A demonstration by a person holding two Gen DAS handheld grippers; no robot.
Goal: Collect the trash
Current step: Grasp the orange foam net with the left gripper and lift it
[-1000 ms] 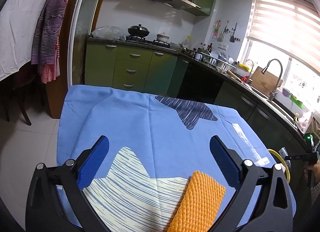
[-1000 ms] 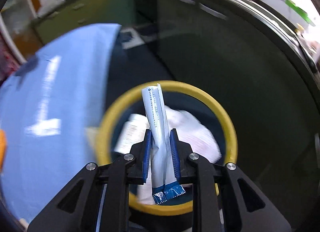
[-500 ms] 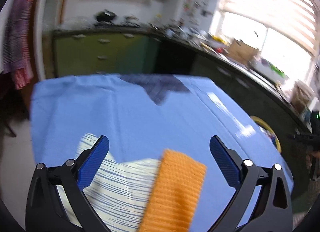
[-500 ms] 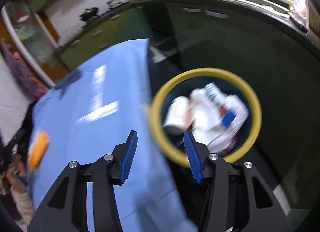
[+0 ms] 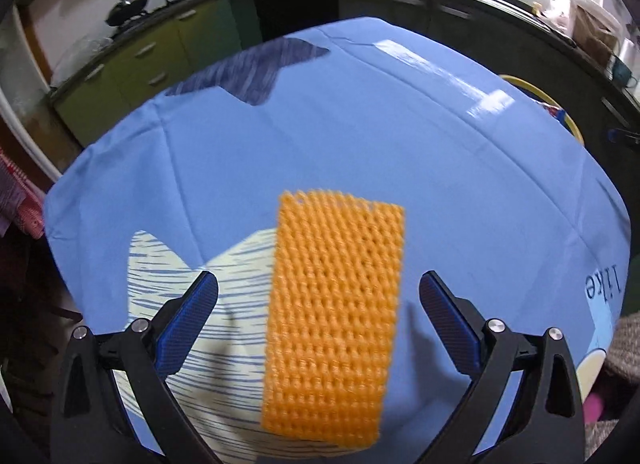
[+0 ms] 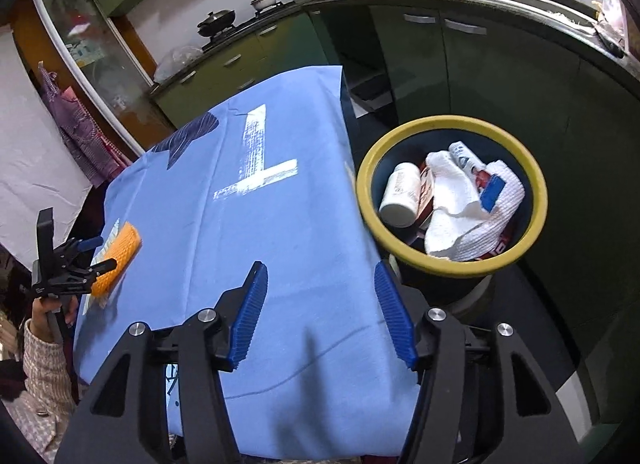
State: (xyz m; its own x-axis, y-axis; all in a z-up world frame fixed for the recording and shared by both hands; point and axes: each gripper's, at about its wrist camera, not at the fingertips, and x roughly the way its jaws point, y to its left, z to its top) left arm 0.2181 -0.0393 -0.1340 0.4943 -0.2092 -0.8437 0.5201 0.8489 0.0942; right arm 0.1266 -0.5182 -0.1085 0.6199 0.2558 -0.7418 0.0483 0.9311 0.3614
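Observation:
An orange foam net sleeve (image 5: 334, 304) lies flat on the blue tablecloth (image 5: 360, 136). My left gripper (image 5: 318, 288) hangs open just above it, one blue pad on each side, not touching. In the right wrist view the same sleeve (image 6: 120, 254) and left gripper (image 6: 96, 254) show at the table's left end. My right gripper (image 6: 320, 278) is over the table's near right edge, its jaws opening with nothing between them. Beside the table stands a yellow-rimmed bin (image 6: 536, 200) with a white bottle (image 6: 400, 194), white cloth (image 6: 456, 208) and wrappers inside.
Dark green kitchen cabinets (image 6: 480, 64) run along the back and right, close behind the bin. A hand and knitted sleeve (image 6: 42, 344) hold the left gripper. The bin's rim (image 5: 536, 94) peeks past the table's far right edge in the left wrist view.
My right gripper let go of the blue-and-white wrapper over the bin, opened and drew back over the table. My left gripper tilted down and moved over the orange sleeve.

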